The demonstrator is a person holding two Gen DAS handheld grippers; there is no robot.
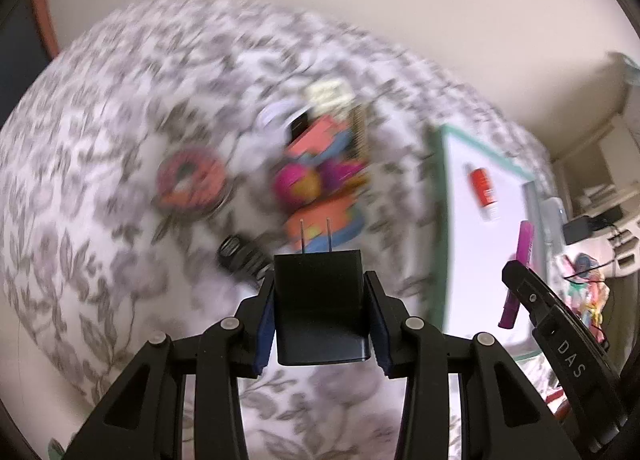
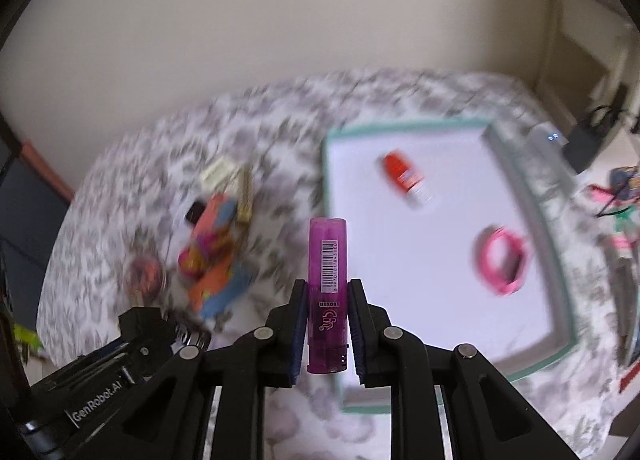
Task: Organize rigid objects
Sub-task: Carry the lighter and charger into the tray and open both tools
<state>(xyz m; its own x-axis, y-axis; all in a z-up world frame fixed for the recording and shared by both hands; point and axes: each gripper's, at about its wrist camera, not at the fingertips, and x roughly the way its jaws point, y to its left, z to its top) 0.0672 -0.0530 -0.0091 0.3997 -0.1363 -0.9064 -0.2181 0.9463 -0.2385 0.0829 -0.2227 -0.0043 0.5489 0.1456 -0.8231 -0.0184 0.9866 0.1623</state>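
Firmly, left gripper (image 1: 319,280) jaws pinch a boxy black charger (image 1: 319,300); right gripper (image 2: 327,288) jaws pinch a translucent purple lighter (image 2: 327,280).

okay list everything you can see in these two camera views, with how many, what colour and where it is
charger plug: one, black, prongs forward, clamped in the left gripper
lighter: one, purple, clamped in the right gripper
tray: one, white with a green rim, on the bed's right side
bottle: one, red with a white end, lying in the tray
ring: one, pink, blurred, in the tray
pile of items: orange, blue and pink, too blurred to count, left of the tray
bedspread: one, white with grey leaves, under everything
left gripper: one, black
right gripper: one, black
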